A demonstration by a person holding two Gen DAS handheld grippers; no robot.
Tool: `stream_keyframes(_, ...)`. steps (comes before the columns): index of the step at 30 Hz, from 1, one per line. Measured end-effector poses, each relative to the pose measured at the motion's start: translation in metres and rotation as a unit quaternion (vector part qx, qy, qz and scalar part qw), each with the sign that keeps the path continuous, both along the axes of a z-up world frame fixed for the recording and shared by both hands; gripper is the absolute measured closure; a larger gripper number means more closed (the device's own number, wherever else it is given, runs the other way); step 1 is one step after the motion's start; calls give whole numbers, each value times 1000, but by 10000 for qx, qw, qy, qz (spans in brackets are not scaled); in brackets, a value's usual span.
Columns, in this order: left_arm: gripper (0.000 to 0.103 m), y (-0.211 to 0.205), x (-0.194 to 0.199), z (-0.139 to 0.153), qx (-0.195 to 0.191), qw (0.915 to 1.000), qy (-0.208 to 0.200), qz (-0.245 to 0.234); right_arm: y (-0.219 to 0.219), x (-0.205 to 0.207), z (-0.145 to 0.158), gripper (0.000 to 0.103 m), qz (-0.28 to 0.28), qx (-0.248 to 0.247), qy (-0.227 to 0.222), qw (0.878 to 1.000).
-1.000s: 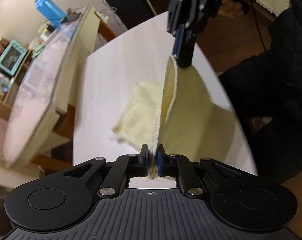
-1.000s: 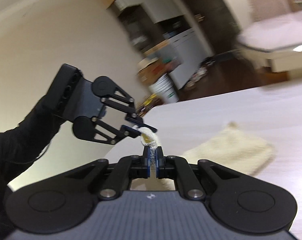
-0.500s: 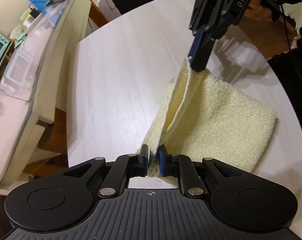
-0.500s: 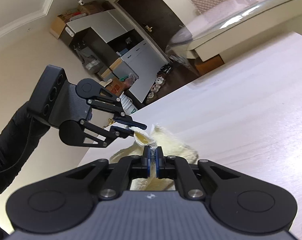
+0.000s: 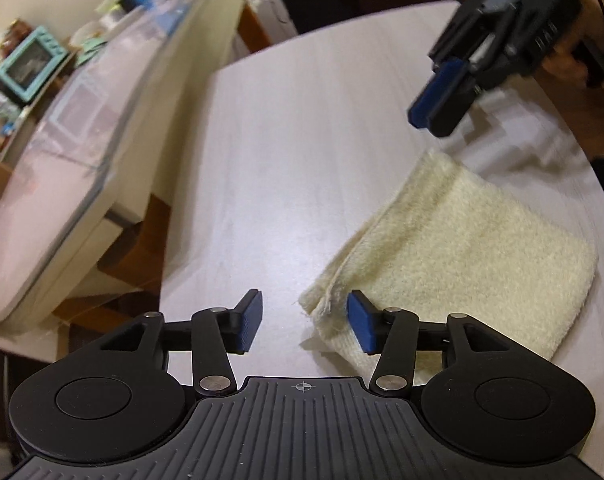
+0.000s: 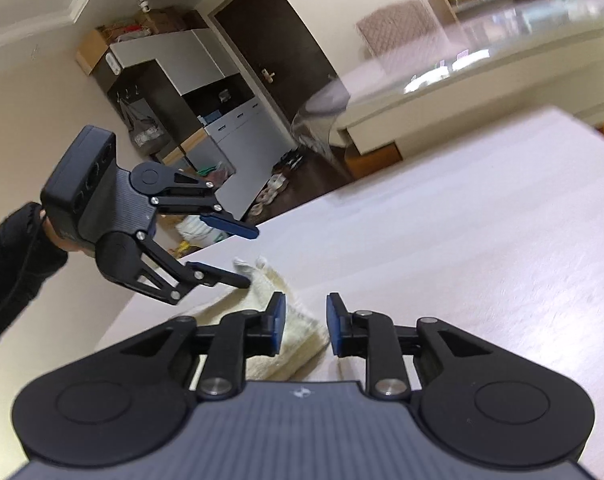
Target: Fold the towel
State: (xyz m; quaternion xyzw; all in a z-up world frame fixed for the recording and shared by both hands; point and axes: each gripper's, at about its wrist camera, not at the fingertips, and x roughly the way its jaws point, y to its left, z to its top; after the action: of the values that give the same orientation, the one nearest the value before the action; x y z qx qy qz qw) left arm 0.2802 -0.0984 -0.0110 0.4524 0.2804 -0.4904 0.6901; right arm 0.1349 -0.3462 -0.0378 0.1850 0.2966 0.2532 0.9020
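Observation:
A pale yellow towel point(image 5: 454, 256) lies folded flat on the white table point(image 5: 302, 140). My left gripper point(image 5: 304, 322) is open and empty, its right finger beside the towel's near corner. My right gripper point(image 6: 303, 324) is open and empty just above the towel's other corner point(image 6: 290, 332). In the left wrist view the right gripper point(image 5: 442, 100) hovers above the towel's far end. In the right wrist view the left gripper point(image 6: 238, 256) is open by the towel's far corner.
A glass-topped cream table point(image 5: 82, 152) stands close beside the white table on the left. The white table's rounded edge point(image 5: 594, 184) runs just right of the towel. Cabinets and a dark door point(image 6: 270, 60) lie beyond.
Both grippers lowered the held towel edge onto the table, then opened and let go. The towel now lies folded flat.

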Motion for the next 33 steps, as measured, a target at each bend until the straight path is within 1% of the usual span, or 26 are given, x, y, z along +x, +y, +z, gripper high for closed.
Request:
stream_keyframes(3, 45, 3, -1, 0, -77, 9997, 18, 213, 16, 1, 0, 77, 230, -379, -150, 9989)
stream_keyframes(6, 42, 3, 0, -6, -88, 9992, 49, 393, 36, 5, -5, 77, 316, -1206, -237, 9919)
stream_keyframes(8, 37, 4, 0, -7, -122, 9989, 13, 442, 41, 5, -7, 77, 367, -1429, -241, 9888)
stream_keyframes(10, 37, 4, -1, -7, -151, 9987, -13, 484, 45, 3, -7, 76, 409, -1624, -293, 9854)
stream_keyframes(11, 37, 6, -1, -5, -180, 9986, -2, 499, 46, 2, -6, 76, 415, -1664, -337, 9846)
stream_keyframes(13, 34, 12, -2, 4, -351, 9978, 49, 567, 43, -3, -2, 75, 379, -1584, -393, 9859)
stream_keyframes(15, 30, 19, -2, 14, -554, 9962, 112, 669, 41, 0, -1, 71, 333, -1512, -421, 9870)
stream_keyframes(16, 25, 24, -1, 18, -666, 9948, 158, 751, 40, -1, -1, 69, 313, -1499, -419, 9873)
stream_keyframes(20, 24, 35, 1, 29, -930, 9898, 221, 1058, 39, -6, -2, 69, 287, -1484, -425, 9876)
stream_keyframes(21, 24, 36, 1, 29, -946, 9892, 244, 1094, 39, -6, -1, 69, 292, -1466, -435, 9878)
stream_keyframes(22, 24, 34, 1, 28, -941, 9885, 312, 1140, 40, -9, 0, 67, 289, -1458, -476, 9878)
stream_keyframes(23, 24, 32, 1, 26, -910, 9884, 375, 1160, 43, -11, 1, 64, 303, -1482, -519, 9871)
stream_keyframes(24, 24, 30, 1, 23, -862, 9889, 387, 1144, 43, -11, 2, 63, 310, -1490, -529, 9869)
stream_keyframes(26, 24, 20, -3, 14, -640, 9928, 306, 968, 47, -12, 2, 63, 335, -1503, -563, 9865)
stream_keyframes(28, 24, 10, -7, 3, -427, 9953, 250, 837, 50, -13, 3, 63, 330, -1619, -654, 9841)
stream_keyframes(30, 24, 8, -7, -2, -402, 9954, 215, 839, 51, -12, 3, 63, 327, -1728, -706, 9819)
stream_keyframes(31, 24, 7, -6, -3, -429, 9951, 227, 860, 54, -12, 2, 63, 339, -1875, -756, 9788)
stream_keyframes(33, 24, 11, -1, -1, -606, 9926, 316, 1005, 61, -9, 0, 63, 373, -2254, -837, 9699)
